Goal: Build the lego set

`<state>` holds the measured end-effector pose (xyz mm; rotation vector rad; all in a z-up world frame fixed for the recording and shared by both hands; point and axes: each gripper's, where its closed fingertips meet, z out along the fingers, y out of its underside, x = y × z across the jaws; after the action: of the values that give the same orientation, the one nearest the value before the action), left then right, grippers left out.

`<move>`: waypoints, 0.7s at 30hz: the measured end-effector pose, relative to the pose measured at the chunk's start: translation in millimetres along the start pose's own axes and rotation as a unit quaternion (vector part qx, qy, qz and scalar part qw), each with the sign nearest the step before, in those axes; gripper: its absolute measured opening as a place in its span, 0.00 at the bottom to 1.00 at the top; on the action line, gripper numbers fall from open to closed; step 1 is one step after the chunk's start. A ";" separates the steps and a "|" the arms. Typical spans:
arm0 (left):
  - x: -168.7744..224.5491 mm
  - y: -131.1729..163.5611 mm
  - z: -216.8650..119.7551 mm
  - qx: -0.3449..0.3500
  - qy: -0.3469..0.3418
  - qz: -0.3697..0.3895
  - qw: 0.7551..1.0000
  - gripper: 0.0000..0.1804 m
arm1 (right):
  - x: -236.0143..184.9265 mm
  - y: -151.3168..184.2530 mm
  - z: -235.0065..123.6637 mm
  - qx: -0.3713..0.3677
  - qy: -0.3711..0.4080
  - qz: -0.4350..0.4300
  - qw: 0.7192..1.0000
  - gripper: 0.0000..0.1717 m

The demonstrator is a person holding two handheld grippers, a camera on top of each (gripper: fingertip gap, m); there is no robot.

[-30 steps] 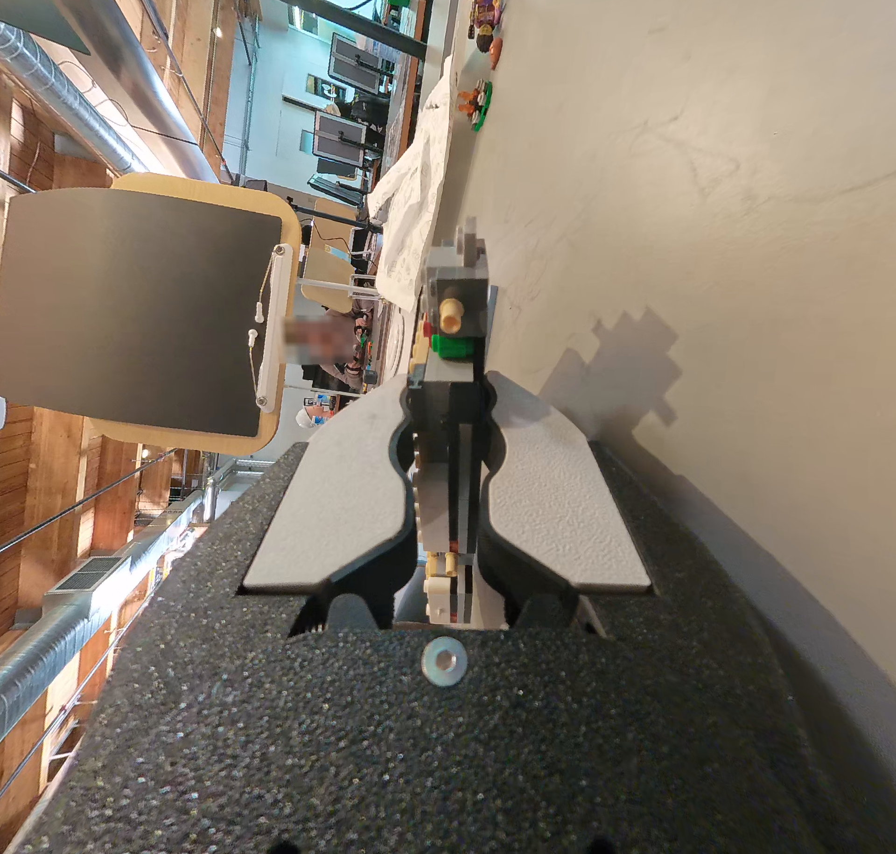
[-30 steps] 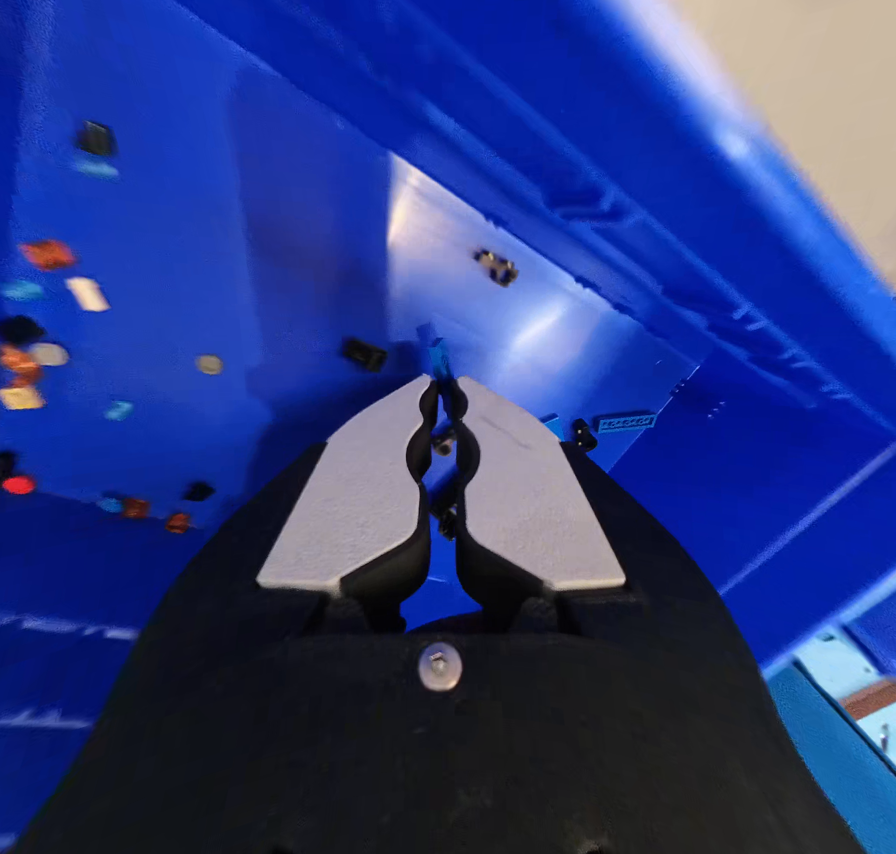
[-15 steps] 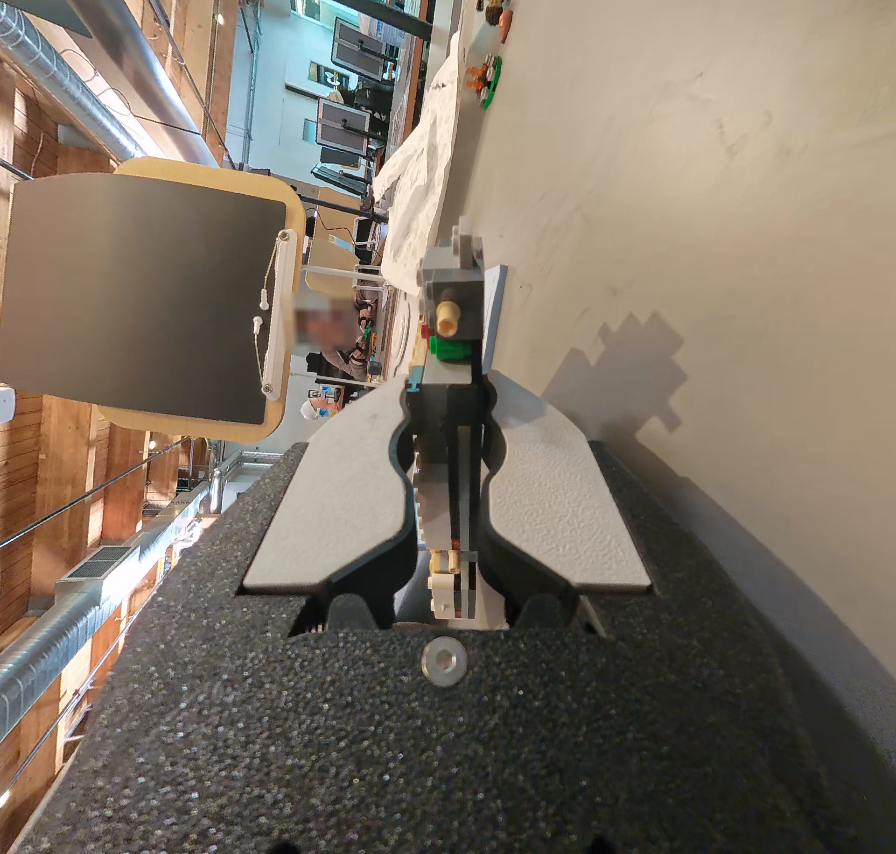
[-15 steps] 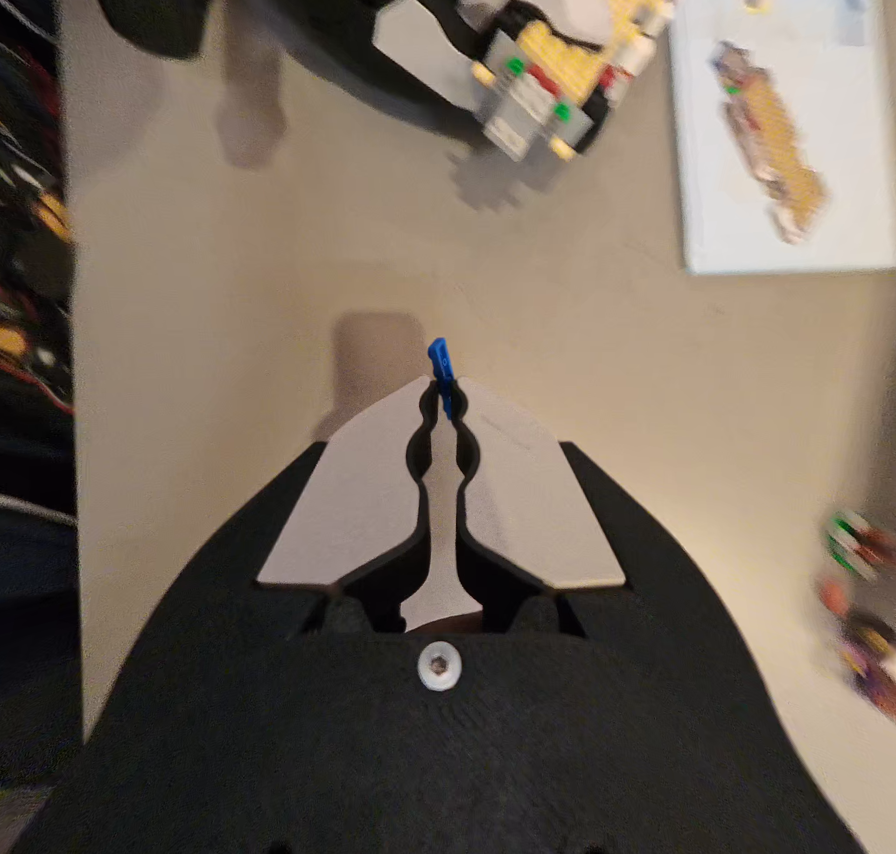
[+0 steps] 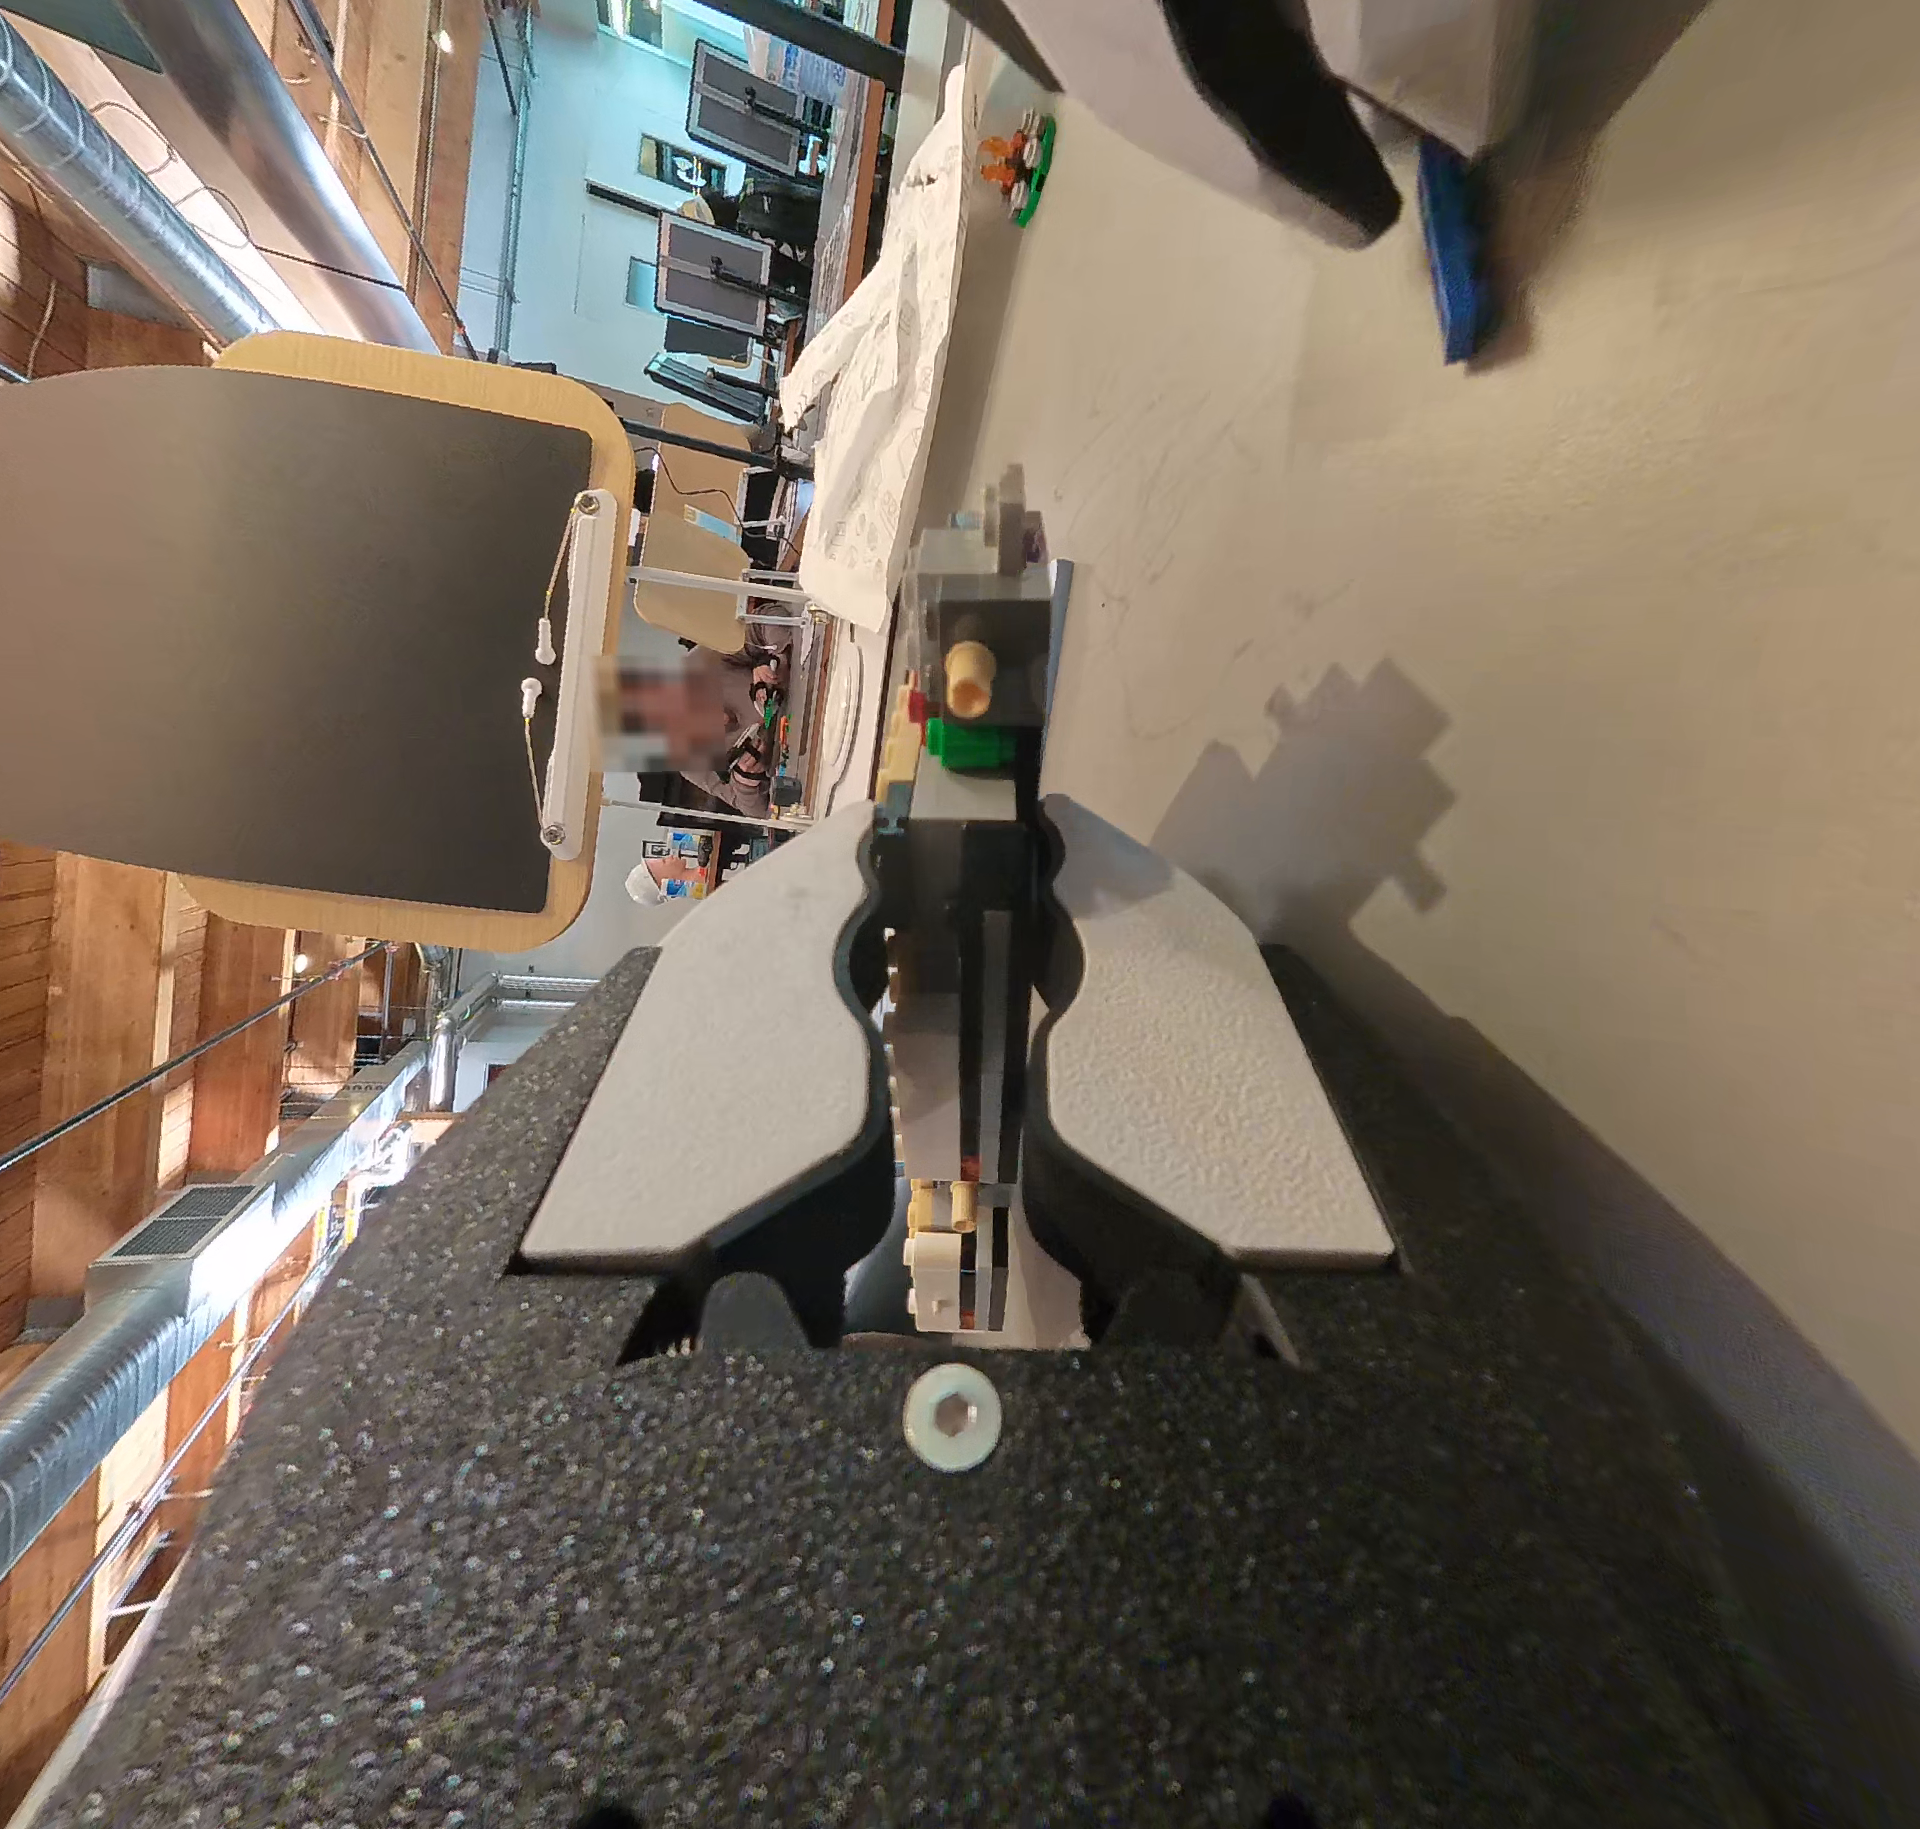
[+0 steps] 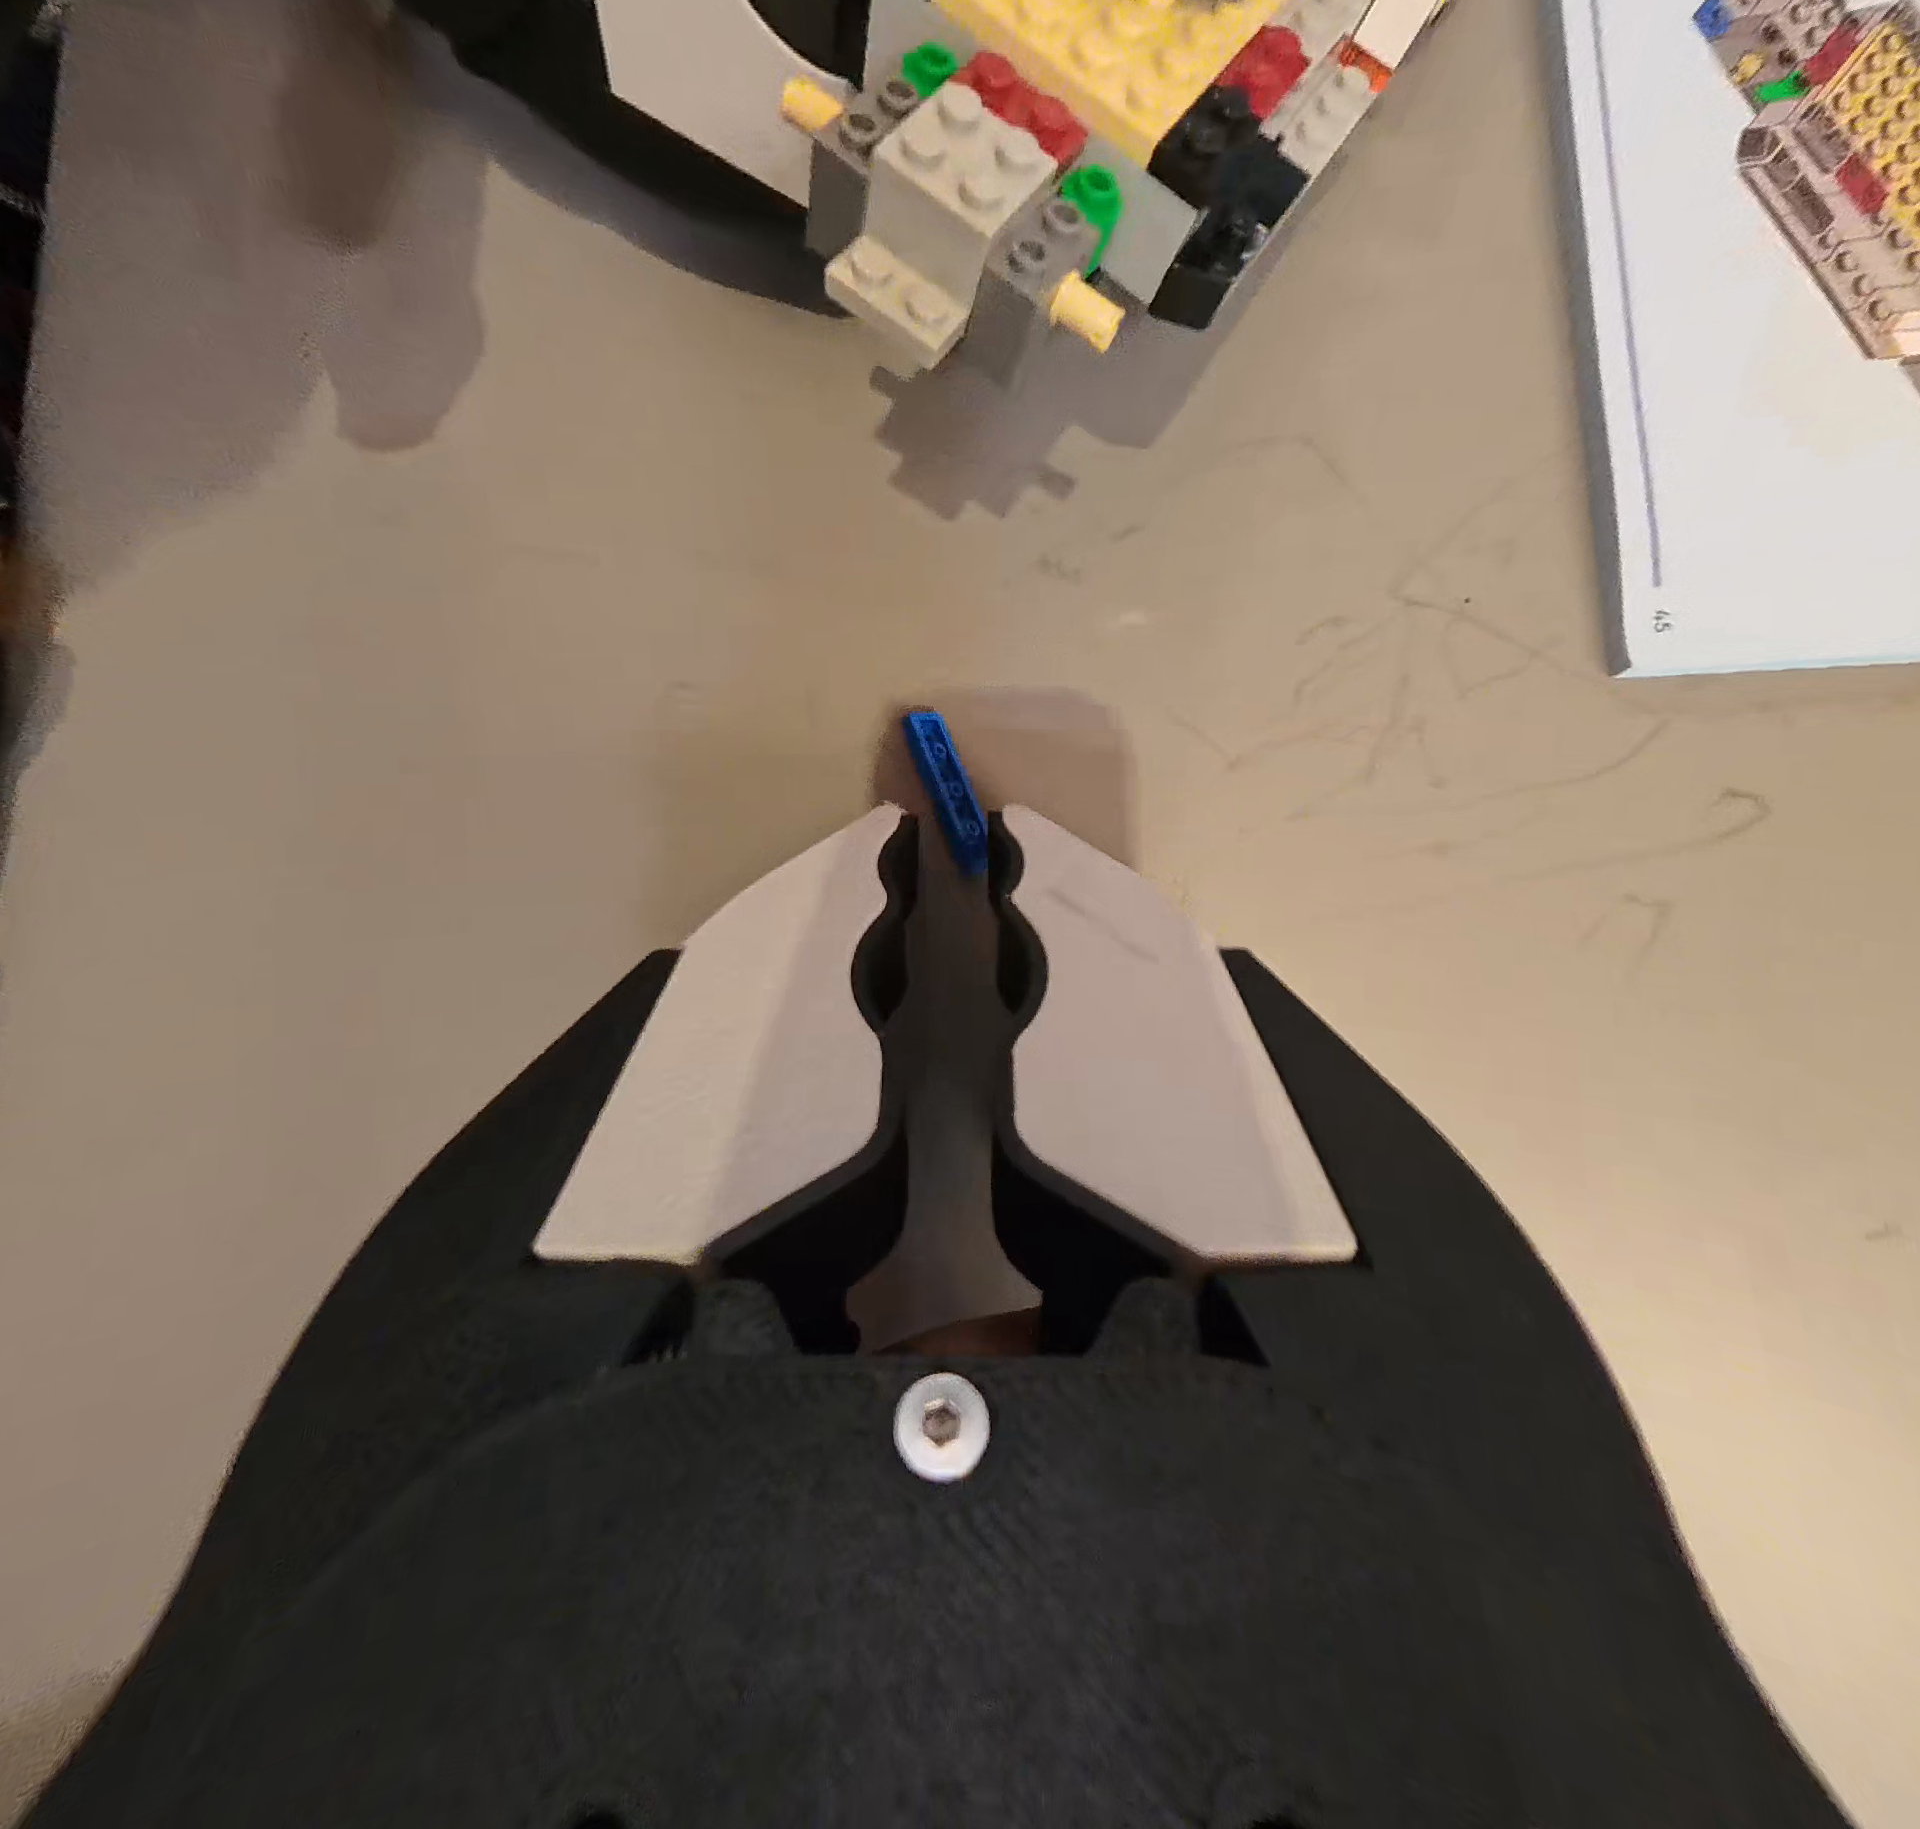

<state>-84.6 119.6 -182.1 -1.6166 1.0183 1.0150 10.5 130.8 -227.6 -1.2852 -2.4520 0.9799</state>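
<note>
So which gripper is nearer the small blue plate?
Right. The blue plate lies tilted between the right gripper's parted fingertips, against one finger only. The left gripper is farther off across the table, clamped on the brick model.

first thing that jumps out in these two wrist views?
The multicoloured brick model, clamped between the left gripper's fingers just above the beige table, fills the top of the right wrist view. Next comes the thin blue plate at the right gripper's tips: it leans against one finger, with a clear gap to the other. An open instruction booklet lies at the right edge.
</note>
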 end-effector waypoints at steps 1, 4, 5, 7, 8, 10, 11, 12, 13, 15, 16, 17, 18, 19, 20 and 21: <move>0.3 0.1 0.2 0.000 0.001 -0.001 1.000 0.13 | 2.0 1.3 -1.0 0.003 0.009 -0.008 1.000 0.07; 1.2 1.0 0.3 -0.001 0.002 -0.001 1.000 0.13 | 6.7 6.3 -1.8 -0.001 0.036 -0.031 0.999 0.08; 1.3 1.3 0.3 -0.001 0.002 0.000 1.000 0.13 | 7.1 6.4 -2.0 0.001 0.043 -0.040 0.998 0.08; 1.6 1.4 0.3 -0.001 0.002 0.000 1.000 0.13 | 8.4 5.6 -1.5 0.006 0.056 -0.055 0.997 0.09; 1.3 1.3 0.6 -0.001 0.002 -0.001 1.000 0.13 | 8.8 4.5 -0.8 0.010 0.059 -0.060 0.996 0.09; 1.0 1.5 1.2 -0.002 0.001 -0.002 1.000 0.13 | 6.6 2.7 2.1 0.013 0.050 -0.059 0.997 0.08; 1.0 1.5 1.2 -0.002 0.001 -0.002 1.000 0.13 | 4.4 1.9 3.4 0.013 0.041 -0.056 0.997 0.06; 0.7 1.5 1.5 -0.002 0.002 -0.002 1.000 0.13 | 2.3 1.2 4.1 0.012 0.033 -0.055 0.998 0.03; 0.8 1.6 1.0 -0.002 0.002 -0.002 1.000 0.13 | 0.0 0.6 3.9 0.011 0.025 -0.053 0.998 0.03; 0.5 1.1 0.6 -0.003 0.000 -0.004 1.000 0.13 | -8.4 -1.1 1.4 0.014 -0.013 -0.022 1.000 0.03; -0.1 0.9 0.2 -0.002 -0.001 -0.005 1.000 0.13 | -15.8 -3.2 -0.6 0.022 -0.051 0.015 0.998 0.03; -0.7 0.6 -0.2 -0.002 -0.001 -0.007 1.000 0.13 | -22.7 -5.4 -2.9 0.030 -0.091 0.055 0.994 0.03; -1.2 0.2 -0.6 -0.002 0.000 -0.009 1.000 0.13 | -23.1 -6.0 -3.6 0.035 -0.110 0.087 0.989 0.03; -1.5 -0.4 -1.2 -0.001 0.001 -0.009 1.000 0.13 | -14.6 -3.6 -1.9 0.034 -0.094 0.108 0.989 0.03; -1.3 -0.7 -0.8 0.000 0.001 -0.009 1.000 0.13 | -4.2 -0.6 -0.4 0.032 -0.068 0.120 0.990 0.04; -1.1 -0.8 -0.5 0.000 0.001 -0.008 1.000 0.13 | 0.9 -0.5 -1.2 0.036 -0.057 0.127 0.990 0.03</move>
<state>-84.1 119.5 -180.7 -1.6240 1.0062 1.0036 10.2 131.9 -226.5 -1.5865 -2.3490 1.2240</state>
